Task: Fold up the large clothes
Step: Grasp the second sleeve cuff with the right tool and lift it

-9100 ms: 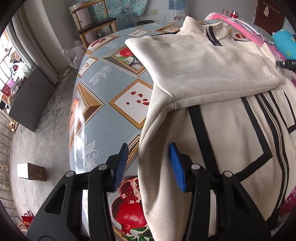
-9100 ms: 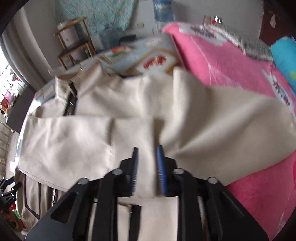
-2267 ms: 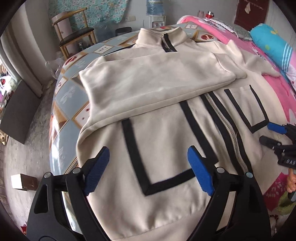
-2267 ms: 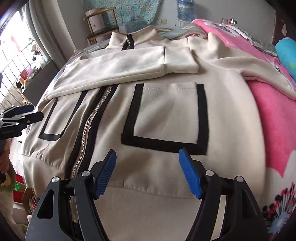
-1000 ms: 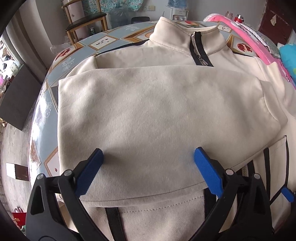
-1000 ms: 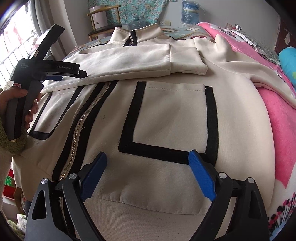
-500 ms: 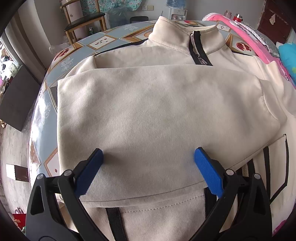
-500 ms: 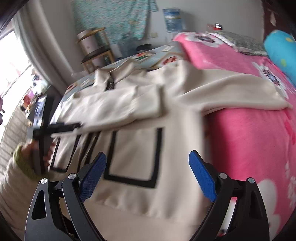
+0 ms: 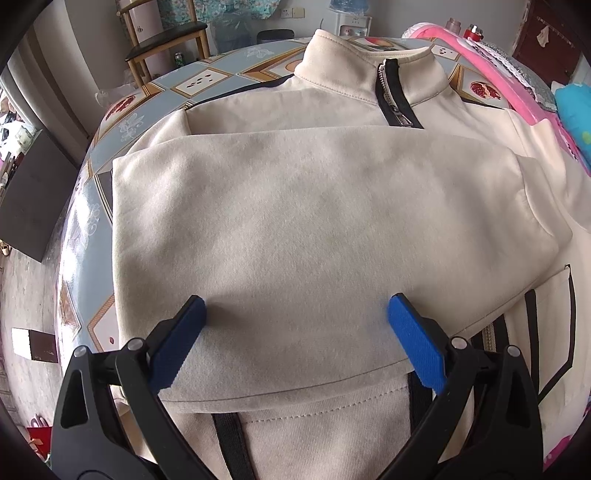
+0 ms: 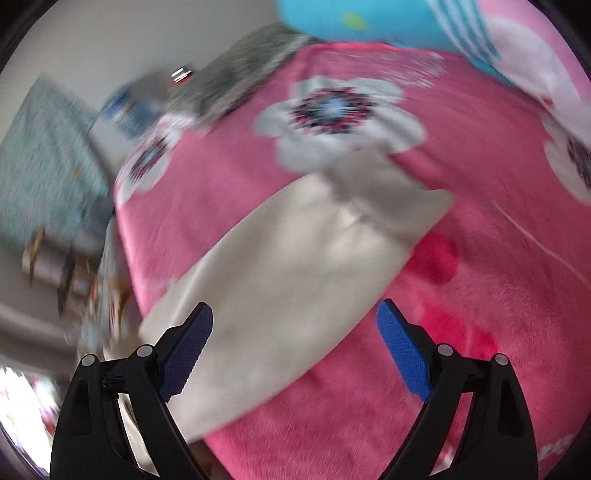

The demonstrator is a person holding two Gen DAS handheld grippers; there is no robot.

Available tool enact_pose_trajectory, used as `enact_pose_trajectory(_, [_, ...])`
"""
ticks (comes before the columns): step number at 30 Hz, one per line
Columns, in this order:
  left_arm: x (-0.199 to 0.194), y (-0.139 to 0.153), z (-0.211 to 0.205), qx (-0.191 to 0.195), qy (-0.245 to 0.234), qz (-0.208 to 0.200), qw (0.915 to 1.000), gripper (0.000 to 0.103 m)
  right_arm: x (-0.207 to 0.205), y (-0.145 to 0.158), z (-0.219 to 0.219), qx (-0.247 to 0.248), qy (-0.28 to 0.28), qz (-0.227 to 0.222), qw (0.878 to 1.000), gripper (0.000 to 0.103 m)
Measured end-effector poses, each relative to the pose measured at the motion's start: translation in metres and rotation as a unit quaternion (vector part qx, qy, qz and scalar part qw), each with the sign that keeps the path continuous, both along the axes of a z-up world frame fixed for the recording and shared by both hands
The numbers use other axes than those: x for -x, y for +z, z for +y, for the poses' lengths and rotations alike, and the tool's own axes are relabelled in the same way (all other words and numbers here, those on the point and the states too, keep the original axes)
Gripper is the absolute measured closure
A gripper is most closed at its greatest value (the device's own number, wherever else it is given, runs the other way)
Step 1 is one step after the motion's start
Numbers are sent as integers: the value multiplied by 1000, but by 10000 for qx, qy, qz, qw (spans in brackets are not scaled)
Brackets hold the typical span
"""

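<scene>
A cream zip jacket [image 9: 317,110] with black trim lies flat on the table, collar at the far end. One sleeve [image 9: 303,236] is folded across its chest. My left gripper [image 9: 295,336] hovers open over that folded sleeve, its blue pads wide apart and holding nothing. In the blurred right wrist view the jacket's other sleeve [image 10: 295,266] stretches out over a pink blanket [image 10: 480,280]. My right gripper [image 10: 293,343] is above that sleeve near its cuff [image 10: 391,195]; its jaws are wide and closing slightly, with the cloth lying below them, not pinched.
The patterned tablecloth [image 9: 155,99] shows at the left and far edge. A wooden chair [image 9: 166,40] stands beyond the table. A black cabinet [image 9: 29,195] and a small box [image 9: 33,343] are on the floor at left. A blue pillow [image 10: 369,18] lies on the blanket.
My right gripper swung fast to the right, away from the jacket's pocket to the outstretched sleeve on the pink blanket, rolling as it went. The left gripper stayed over the folded sleeve.
</scene>
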State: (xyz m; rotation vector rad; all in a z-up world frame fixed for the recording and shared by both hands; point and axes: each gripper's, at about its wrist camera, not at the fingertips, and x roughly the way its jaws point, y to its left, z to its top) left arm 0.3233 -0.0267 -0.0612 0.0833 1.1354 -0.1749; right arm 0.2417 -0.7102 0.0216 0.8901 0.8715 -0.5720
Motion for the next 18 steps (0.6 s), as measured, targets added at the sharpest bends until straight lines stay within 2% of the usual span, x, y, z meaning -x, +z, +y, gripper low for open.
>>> enact_pose_trajectory(3, [1,0,0,4,-6,-29,10000,7,5,-14,-33,-160,-535,20,9984,22])
enact_pose_trajectory(6, [0,-1,0,-3,-17,28,10000,7,9,-33,-57,-400,-860,-42,9955,33])
enact_pose_trajectory(9, [-2,-1,-1,-12,-30,86,10000,7,8,-47,-70,-367,-977,-17,9945,50])
enact_pose_trajectory(11, [-2,-1,-1,-12,-36,90,10000,7,6,-49,-70,-226,-1000,11,9947,68])
enact_pose_trajectory(12, [-2,-1,-1,-9,-43,79,10000,7,7,-48,-70,-117,-1029,19,9946,75])
enact_pose_trajectory(13, [-1,-1,0,-5,-51,65,10000,7,9,-46,-69,-54,-1015,-62,9948,88])
enact_pose_trajectory(14, [-1,-1,0,-3,-58,57,10000,7,11,-41,-67,-1,-990,-130,9950,94])
enact_pose_trajectory(18, [0,-1,0,1,-112,-3,9999,7,13,4,-47,662,-711,-320,9948,94])
